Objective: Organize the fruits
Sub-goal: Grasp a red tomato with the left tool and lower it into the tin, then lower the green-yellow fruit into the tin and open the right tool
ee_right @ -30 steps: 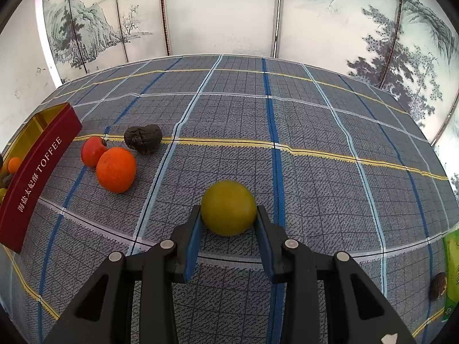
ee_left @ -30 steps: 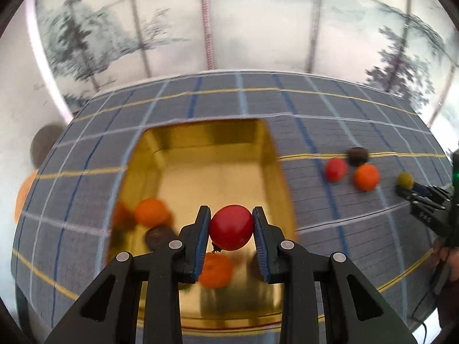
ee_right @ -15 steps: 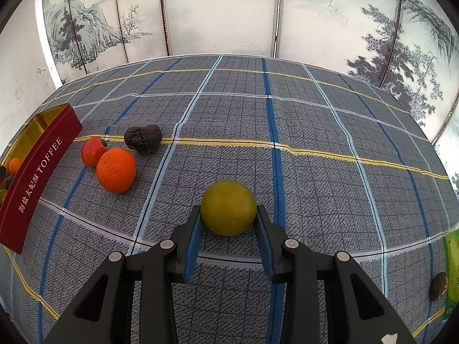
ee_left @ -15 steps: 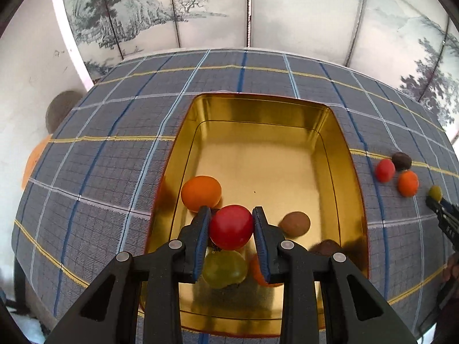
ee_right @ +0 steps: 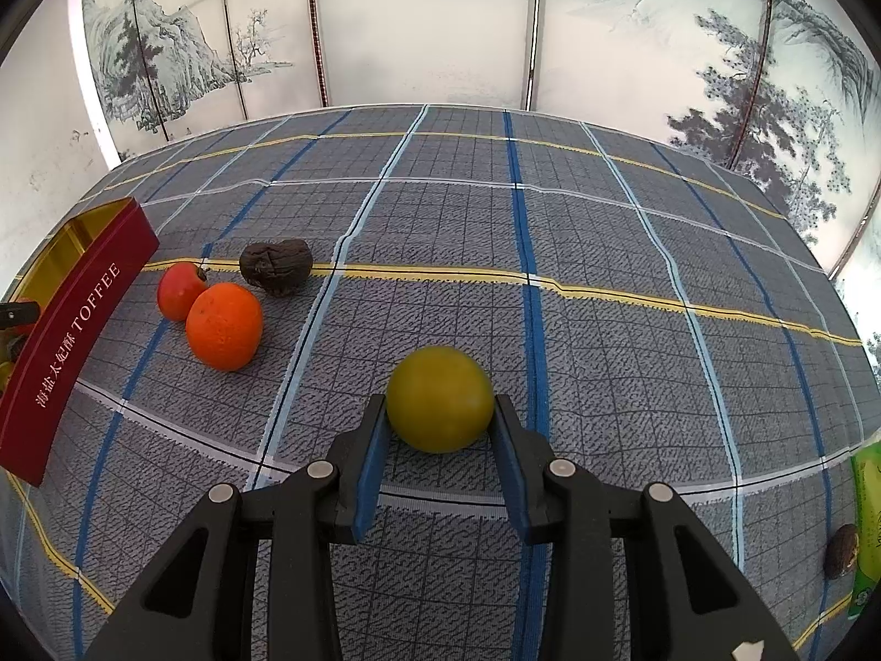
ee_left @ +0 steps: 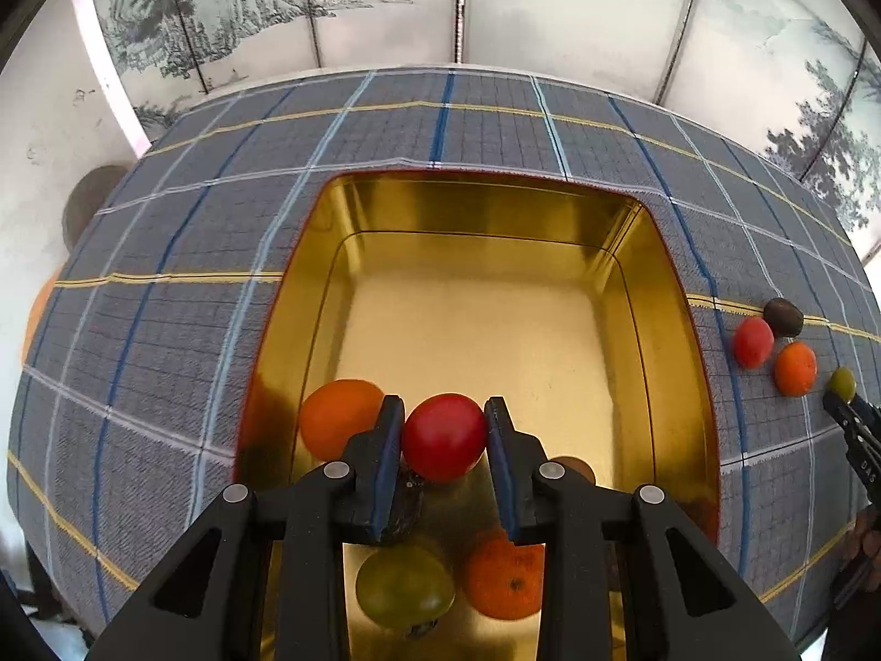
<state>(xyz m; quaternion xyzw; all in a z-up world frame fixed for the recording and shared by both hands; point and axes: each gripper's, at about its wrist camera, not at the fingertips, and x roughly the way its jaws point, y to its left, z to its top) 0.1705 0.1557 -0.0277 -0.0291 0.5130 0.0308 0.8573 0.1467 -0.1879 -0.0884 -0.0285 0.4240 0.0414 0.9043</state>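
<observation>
While left claw [ee_left: 444, 437] grips tomato [ee_left: 444, 435], right claw [ee_right: 439, 417] pinches lime [ee_right: 439, 405].

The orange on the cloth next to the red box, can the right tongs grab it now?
Probably not yet. The right tongs are already shut on the yellow-green fruit, so they are full. The orange lies uncovered on the tablecloth, with nothing blocking it.

white "toffee" beside chinese characters on the red tin [ee_right: 82, 330] side
</observation>
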